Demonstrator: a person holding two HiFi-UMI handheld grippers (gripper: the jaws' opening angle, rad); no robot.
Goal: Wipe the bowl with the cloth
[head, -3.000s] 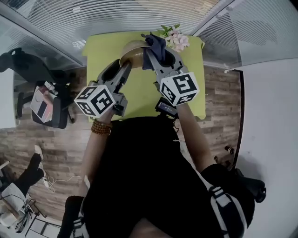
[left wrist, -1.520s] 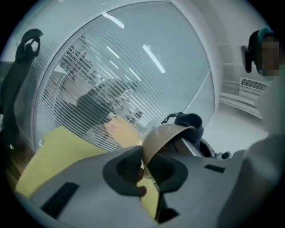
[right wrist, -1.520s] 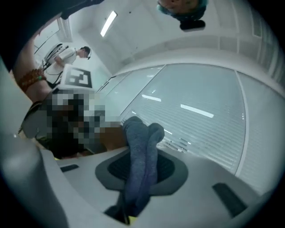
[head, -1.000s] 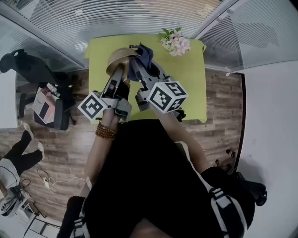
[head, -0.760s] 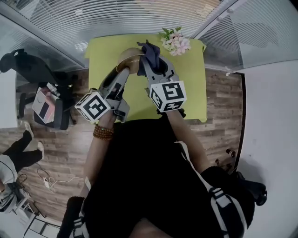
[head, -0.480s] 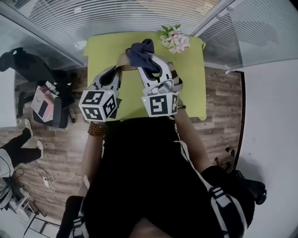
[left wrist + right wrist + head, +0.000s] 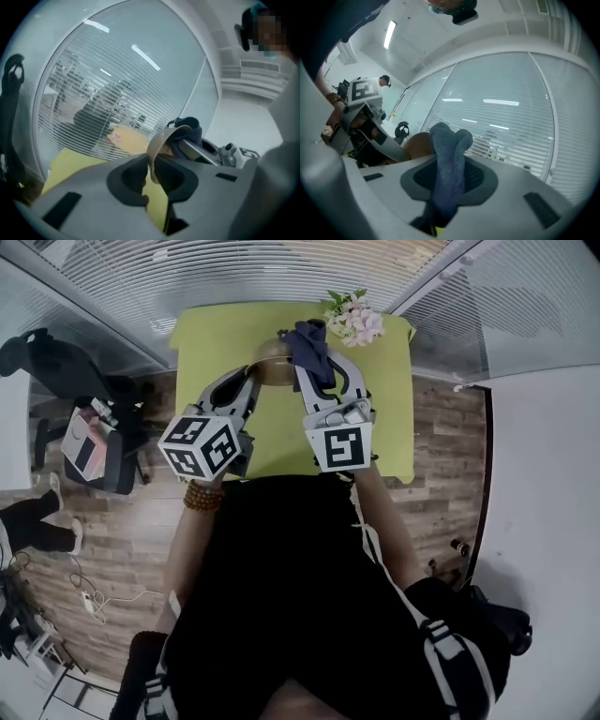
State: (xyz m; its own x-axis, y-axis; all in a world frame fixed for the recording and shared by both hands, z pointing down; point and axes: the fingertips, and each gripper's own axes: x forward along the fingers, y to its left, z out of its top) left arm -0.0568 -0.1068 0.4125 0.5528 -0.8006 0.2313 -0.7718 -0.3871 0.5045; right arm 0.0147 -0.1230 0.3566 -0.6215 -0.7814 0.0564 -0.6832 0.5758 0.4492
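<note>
Above the far edge of the lime-green worktop (image 7: 206,362), both claws are raised side by side. The left claw (image 7: 251,381) (image 7: 151,171) is nearly closed on the thin rim of the tan rounded bowl (image 7: 272,357) (image 7: 161,138); its jaws have just been opening a little, with the rim between them. The bowl is held tipped on its side. The right claw (image 7: 317,371) (image 7: 449,176) pinches a bunched dark blue cloth (image 7: 309,338) (image 7: 449,150) that touches the bowl. Small pink-and-white flowers (image 7: 354,320) sit near the far right corner.
</note>
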